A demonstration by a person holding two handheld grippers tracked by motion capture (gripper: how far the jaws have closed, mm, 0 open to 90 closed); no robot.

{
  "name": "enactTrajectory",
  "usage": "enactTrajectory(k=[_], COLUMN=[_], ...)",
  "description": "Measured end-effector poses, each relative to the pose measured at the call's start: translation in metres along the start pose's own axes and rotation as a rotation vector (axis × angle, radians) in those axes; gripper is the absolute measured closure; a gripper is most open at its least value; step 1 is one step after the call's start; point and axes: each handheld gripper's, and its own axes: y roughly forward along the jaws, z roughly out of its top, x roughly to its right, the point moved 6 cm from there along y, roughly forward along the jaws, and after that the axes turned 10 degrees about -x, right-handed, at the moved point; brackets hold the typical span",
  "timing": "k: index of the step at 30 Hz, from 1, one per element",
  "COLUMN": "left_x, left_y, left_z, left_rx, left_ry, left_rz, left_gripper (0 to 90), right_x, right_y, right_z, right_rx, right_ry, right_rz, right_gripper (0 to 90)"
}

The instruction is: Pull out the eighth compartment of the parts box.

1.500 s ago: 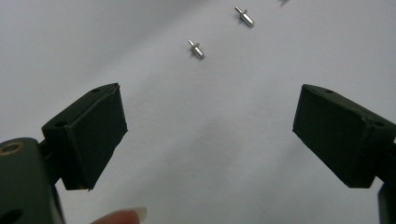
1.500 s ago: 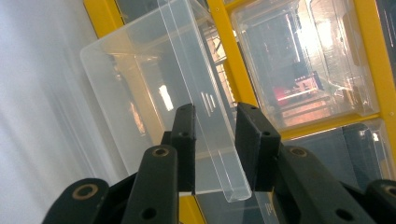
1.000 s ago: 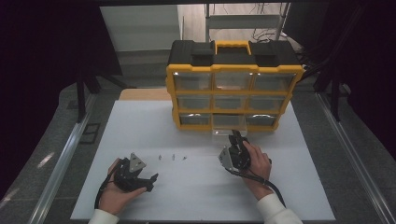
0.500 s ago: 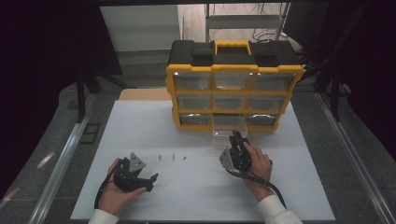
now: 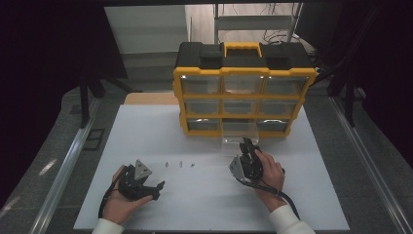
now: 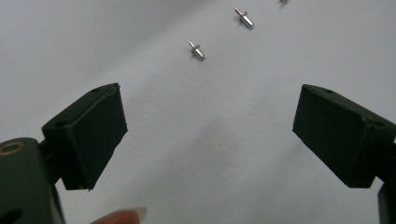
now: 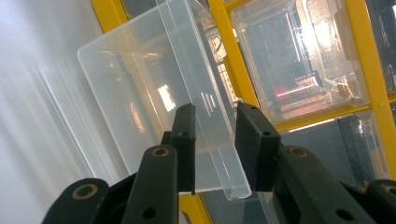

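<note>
Toward the back of the white surface (image 5: 146,131) stands a yellow-and-black drawer cabinet (image 5: 242,87), its clear bottom-middle drawer (image 5: 239,132) pulled partway out. At that drawer, the right hand-held gripper (image 5: 247,145) has its jaws set on either side of the front wall, close against it, though I cannot tell if they clamp. Three small metal pins (image 5: 180,164) lie in a row between the hands. Near them the left hand-held gripper (image 5: 155,187) rests with jaws wide apart. Nothing has moved since a second ago.
</note>
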Motion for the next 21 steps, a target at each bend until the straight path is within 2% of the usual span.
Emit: enactTrajectory(k=[21], left_x=[0.0], left_y=[-0.0003], left_z=[-0.0003], left_rx=[-0.001], left_ry=[0.0], left_rz=[0.0], left_gripper=[9.9], right_x=[0.0004], right_y=[-0.0058], right_z=[-0.0033], right_rx=[-0.006], right_ry=[-0.005], right_rz=[0.001], right_gripper=[69.2])
